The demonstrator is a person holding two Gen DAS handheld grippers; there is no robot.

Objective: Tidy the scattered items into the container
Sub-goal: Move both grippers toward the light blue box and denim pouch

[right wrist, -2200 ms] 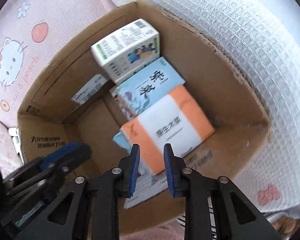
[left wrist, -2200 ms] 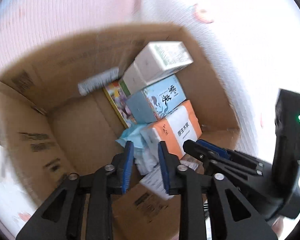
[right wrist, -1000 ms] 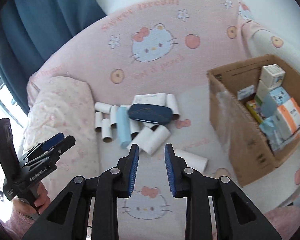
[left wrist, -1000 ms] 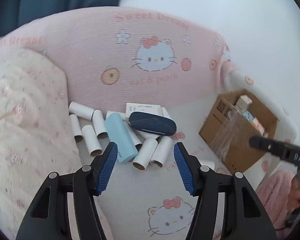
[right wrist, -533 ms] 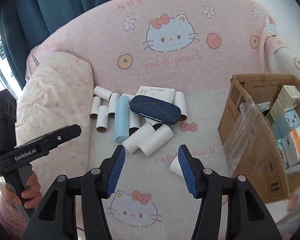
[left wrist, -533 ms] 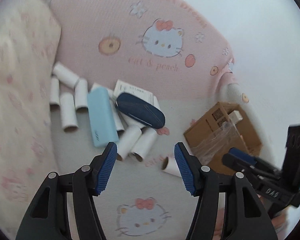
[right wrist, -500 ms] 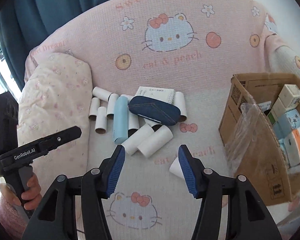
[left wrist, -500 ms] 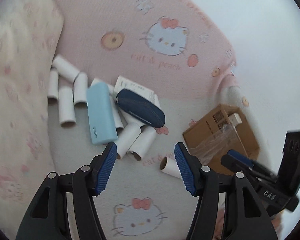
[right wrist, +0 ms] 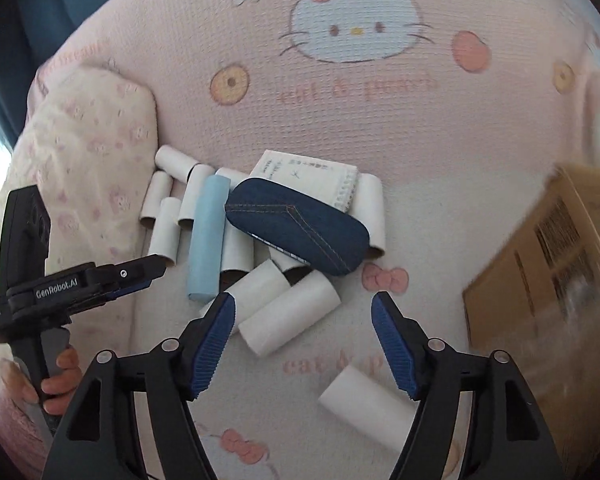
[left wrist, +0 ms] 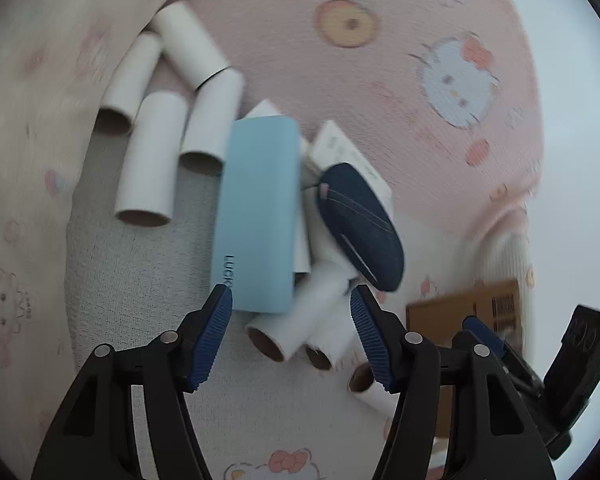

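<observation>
A pile of items lies on the pink Hello Kitty bedding: a light blue box (left wrist: 258, 212), a dark denim case (left wrist: 360, 228), a white packet (right wrist: 306, 178) and several white cardboard tubes (left wrist: 152, 168). My left gripper (left wrist: 291, 320) is open and empty, just above the near end of the blue box and two tubes (left wrist: 296, 316). My right gripper (right wrist: 303, 334) is open and empty above two tubes (right wrist: 290, 316), with one loose tube (right wrist: 364, 404) below it. The cardboard box (right wrist: 548, 280) stands at the right.
A cream floral pillow (right wrist: 88, 152) lies left of the pile. The pink blanket (right wrist: 340, 92) rises behind it. The left gripper's body (right wrist: 60, 288) shows at the left in the right wrist view; the right gripper's body (left wrist: 540, 372) shows at the lower right in the left wrist view.
Both grippers have left the cardboard box, opened, and moved in close over the pile of tubes, blue box and denim case.
</observation>
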